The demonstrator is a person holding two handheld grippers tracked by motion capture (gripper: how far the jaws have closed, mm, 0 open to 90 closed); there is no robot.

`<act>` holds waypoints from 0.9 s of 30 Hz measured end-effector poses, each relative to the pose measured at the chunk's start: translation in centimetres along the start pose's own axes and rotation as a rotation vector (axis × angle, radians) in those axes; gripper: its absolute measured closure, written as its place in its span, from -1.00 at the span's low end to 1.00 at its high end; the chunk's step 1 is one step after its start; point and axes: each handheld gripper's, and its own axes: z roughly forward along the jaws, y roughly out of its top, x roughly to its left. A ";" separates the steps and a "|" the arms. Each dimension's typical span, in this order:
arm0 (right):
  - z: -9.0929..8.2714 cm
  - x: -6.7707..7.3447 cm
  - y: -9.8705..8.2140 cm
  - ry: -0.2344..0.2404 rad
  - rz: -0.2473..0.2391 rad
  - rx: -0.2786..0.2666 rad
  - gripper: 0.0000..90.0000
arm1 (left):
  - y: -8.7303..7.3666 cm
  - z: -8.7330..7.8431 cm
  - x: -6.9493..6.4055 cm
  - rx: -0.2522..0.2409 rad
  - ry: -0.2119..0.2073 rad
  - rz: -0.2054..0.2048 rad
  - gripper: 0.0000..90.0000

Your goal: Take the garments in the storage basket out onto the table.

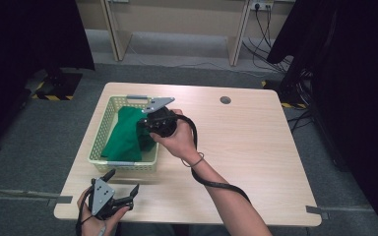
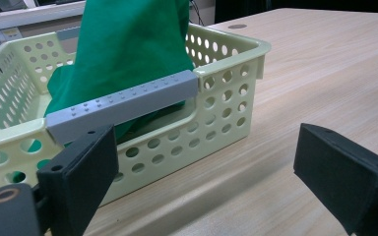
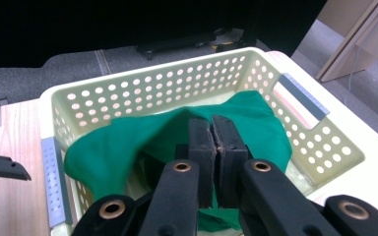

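Right tongs (image 3: 211,147) clamped on green cloth (image 3: 113,147) above basket (image 3: 325,142); left tongs (image 2: 204,167) apart, at basket's 6 o'clock on desk (image 1: 256,147).

Setting: lab or office recording bay.
Light wooden table (image 1: 256,147) with cable grommet (image 1: 225,100) on grey carpet (image 1: 39,142). Black curtains (image 1: 354,98) on both sides, hazard-striped tape (image 1: 54,97) on floor, wall socket (image 1: 262,5) with trailing cables (image 1: 266,44), desk legs behind.
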 end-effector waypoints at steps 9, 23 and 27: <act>-0.6 -0.4 1.0 0.000 0.017 -0.026 0.96 | 0.0 0.0 0.0 -0.001 0.001 -0.001 -0.80; -1.6 -0.9 2.7 -0.016 0.022 -0.061 0.96 | 0.0 0.0 0.0 -0.003 0.001 -0.004 -0.81; -1.8 -1.1 3.1 -0.022 0.023 -0.069 0.96 | 0.0 0.0 0.0 -0.003 0.001 -0.004 -0.80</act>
